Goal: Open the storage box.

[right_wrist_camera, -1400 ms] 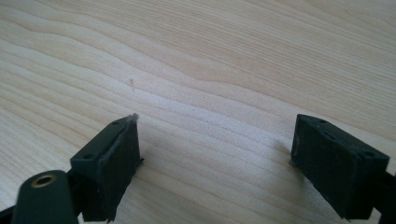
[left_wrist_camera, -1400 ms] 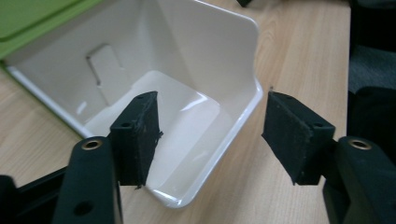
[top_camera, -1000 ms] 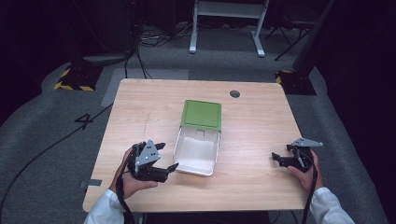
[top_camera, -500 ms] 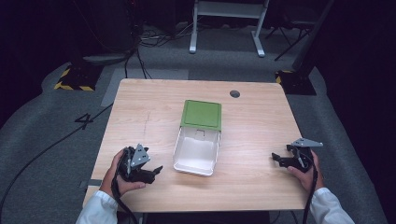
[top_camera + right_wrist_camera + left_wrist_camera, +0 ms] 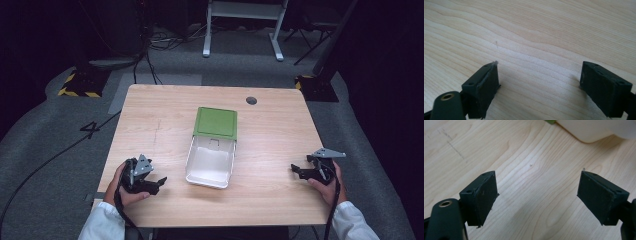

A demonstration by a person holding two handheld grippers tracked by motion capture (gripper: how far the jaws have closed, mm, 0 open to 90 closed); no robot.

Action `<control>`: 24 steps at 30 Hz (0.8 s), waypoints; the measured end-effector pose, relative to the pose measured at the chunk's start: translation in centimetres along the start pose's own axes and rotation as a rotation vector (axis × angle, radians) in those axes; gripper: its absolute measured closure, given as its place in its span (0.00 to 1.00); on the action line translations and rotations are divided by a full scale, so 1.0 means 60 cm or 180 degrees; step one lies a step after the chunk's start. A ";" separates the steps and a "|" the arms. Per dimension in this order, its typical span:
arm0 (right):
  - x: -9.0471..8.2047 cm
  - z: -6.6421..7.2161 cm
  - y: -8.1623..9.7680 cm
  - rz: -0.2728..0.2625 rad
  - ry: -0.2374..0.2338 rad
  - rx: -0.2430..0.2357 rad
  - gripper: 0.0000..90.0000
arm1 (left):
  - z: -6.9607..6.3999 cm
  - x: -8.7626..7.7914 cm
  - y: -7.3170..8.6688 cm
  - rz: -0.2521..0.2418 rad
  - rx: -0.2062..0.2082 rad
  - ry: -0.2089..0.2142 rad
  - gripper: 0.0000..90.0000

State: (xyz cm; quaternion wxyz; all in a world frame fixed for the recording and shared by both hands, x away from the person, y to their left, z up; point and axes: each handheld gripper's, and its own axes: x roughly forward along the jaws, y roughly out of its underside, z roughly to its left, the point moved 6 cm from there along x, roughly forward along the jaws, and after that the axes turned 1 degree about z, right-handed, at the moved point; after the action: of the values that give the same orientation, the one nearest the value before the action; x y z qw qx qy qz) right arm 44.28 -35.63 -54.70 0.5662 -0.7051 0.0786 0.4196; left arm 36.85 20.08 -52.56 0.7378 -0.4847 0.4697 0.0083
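High view has the white lunch box [image 5: 211, 161] sitting mid-tabletop [image 5: 280, 145] with its green lid [image 5: 216, 122] flipped right back and lying flat on the far side. So I'd say the opening part is done; the tray looks empty, and what's left is probably filling it or closing it up.

The box's long axis runs from near to far, tilted slightly. The lid end points away from the person and the open tray faces straight up.

Both tools are parked well clear of it. The left tool [image 5: 155, 183] rests near the front left corner with its jaws spread wide, gripping nothing; its own view catches a white corner of the box [image 5: 596, 130]. The right tool [image 5: 299, 171] is the same at the front right: jaws wide apart over bare wood.
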 end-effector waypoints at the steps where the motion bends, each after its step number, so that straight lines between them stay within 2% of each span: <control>1: 0.000 0.000 0.000 0.0000 -0.0001 -0.0001 0.17 | 0.004 0.001 0.004 0.0004 -0.0046 0.0002 0.18; 9: 0.000 0.000 0.000 0.0000 -0.0002 -0.0002 0.17 | 0.031 0.002 0.030 0.0013 -0.0329 -0.0026 0.19; 16: 0.000 0.000 0.000 0.0000 -0.0002 -0.0003 0.17 | 0.042 0.009 0.052 0.0150 -0.0433 -0.0067 0.18; 20: 0.000 0.001 0.000 0.0000 -0.0008 -0.0006 0.17 | 0.048 0.008 0.056 0.0138 -0.0547 -0.0090 0.17; 24: 0.000 0.000 0.000 0.0000 -0.0007 -0.0007 0.17 | 0.048 0.009 0.055 0.0145 -0.0552 -0.0116 0.17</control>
State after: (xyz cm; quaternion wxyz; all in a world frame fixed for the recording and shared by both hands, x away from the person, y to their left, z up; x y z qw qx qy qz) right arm 44.23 -35.62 -54.70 0.5655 -0.7053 0.0775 0.4204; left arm 37.57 23.69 -55.03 0.7011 -0.5357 0.4646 0.0746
